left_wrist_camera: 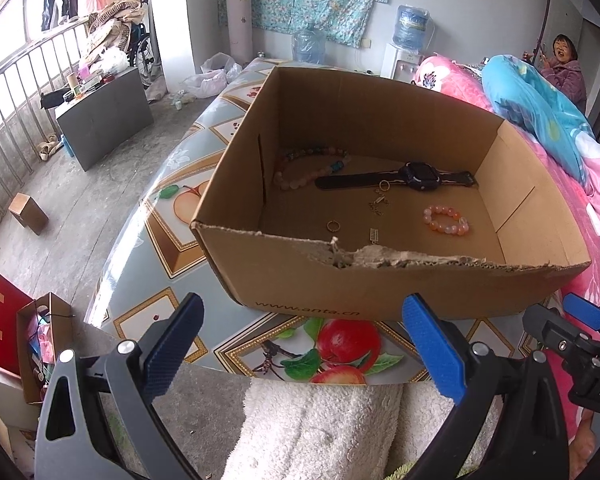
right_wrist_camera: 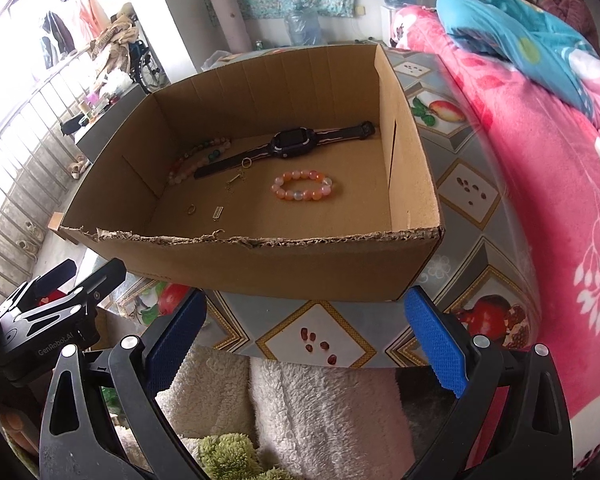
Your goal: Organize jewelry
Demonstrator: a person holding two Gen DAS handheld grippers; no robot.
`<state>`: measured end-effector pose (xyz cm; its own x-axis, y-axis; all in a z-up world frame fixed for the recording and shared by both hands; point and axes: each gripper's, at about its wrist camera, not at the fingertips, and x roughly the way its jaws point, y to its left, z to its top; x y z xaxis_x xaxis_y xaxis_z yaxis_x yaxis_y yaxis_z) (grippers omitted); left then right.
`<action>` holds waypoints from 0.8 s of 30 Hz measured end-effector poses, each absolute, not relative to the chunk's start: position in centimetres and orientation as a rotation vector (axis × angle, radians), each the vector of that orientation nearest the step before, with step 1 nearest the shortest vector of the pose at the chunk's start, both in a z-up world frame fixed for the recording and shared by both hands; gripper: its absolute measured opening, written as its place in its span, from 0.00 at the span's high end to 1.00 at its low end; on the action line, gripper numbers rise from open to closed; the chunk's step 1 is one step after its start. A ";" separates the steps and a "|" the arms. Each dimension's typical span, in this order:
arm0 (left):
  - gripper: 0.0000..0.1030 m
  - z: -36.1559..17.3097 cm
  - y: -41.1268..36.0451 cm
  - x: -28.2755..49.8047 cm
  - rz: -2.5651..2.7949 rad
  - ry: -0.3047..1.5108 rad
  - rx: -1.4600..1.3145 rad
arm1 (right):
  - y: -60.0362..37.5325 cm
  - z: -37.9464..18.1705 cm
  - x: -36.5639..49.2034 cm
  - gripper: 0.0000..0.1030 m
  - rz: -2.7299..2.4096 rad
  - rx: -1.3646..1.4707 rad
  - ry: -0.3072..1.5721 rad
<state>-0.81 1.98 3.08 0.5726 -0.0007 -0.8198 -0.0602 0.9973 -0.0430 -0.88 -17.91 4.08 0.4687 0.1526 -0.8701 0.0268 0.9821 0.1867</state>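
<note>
I am looking over a torn-rimmed cardboard box (left_wrist_camera: 380, 292) sitting on a glossy fruit-printed table cover (left_wrist_camera: 156, 240), with a pink quilt (right_wrist_camera: 548, 208) crowding it at three o'clock and a fluffy white towel (left_wrist_camera: 320, 428) lying below my fingers at six. The left gripper (left_wrist_camera: 304, 344) is hanging wide apart and holding nothing just short of the box's ragged near wall; the right gripper (right_wrist_camera: 304, 336) is likewise spread wide and empty, its blue ribbed pads (right_wrist_camera: 436, 340) framing the box's front. That corrugated near wall is standing between both claws and the jewelry. On the box floor a black watch (right_wrist_camera: 292, 144) is lying flat at twelve o'clock, a smooth orange-pink bead bracelet (right_wrist_camera: 303, 187) is resting at two, and a longer string of mixed beads (left_wrist_camera: 308, 168) is curling at ten against the far left corner. Small gold pieces (left_wrist_camera: 380, 198) and a ring (left_wrist_camera: 332, 225) are showing, too tiny to make out clearly. A person (left_wrist_camera: 564, 68) is sitting far off at two o'clock, partly cut off by the blue bedding (left_wrist_camera: 536, 108).
</note>
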 end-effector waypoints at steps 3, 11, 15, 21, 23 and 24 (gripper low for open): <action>0.05 2.8 1.9 -0.2 0.044 0.975 -0.059 | -18.2 3.9 -0.4 0.08 0.091 0.206 1.090; 0.04 2.6 2.1 0.8 0.044 0.994 -0.072 | -18.2 4.0 0.7 0.08 0.102 0.222 1.090; 0.04 2.6 2.1 1.1 0.045 0.999 -0.083 | -18.3 4.0 0.8 0.08 0.102 0.217 1.087; 0.04 1.8 1.3 0.3 0.039 1.038 -0.091 | -17.9 3.9 -0.2 0.08 0.085 0.181 1.093; 0.05 1.7 1.2 0.2 0.037 1.048 -0.102 | -18.0 3.9 -0.3 0.08 0.079 0.181 1.097; 0.05 1.8 1.3 0.1 0.041 1.052 -0.107 | -18.0 3.9 -0.4 0.08 0.074 0.179 1.100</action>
<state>0.08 1.28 1.78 0.4955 -0.0174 -0.8684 -0.0848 0.9941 -0.0683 -0.36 -17.96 3.88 0.4529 0.1485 -0.8791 0.0291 0.9830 0.1811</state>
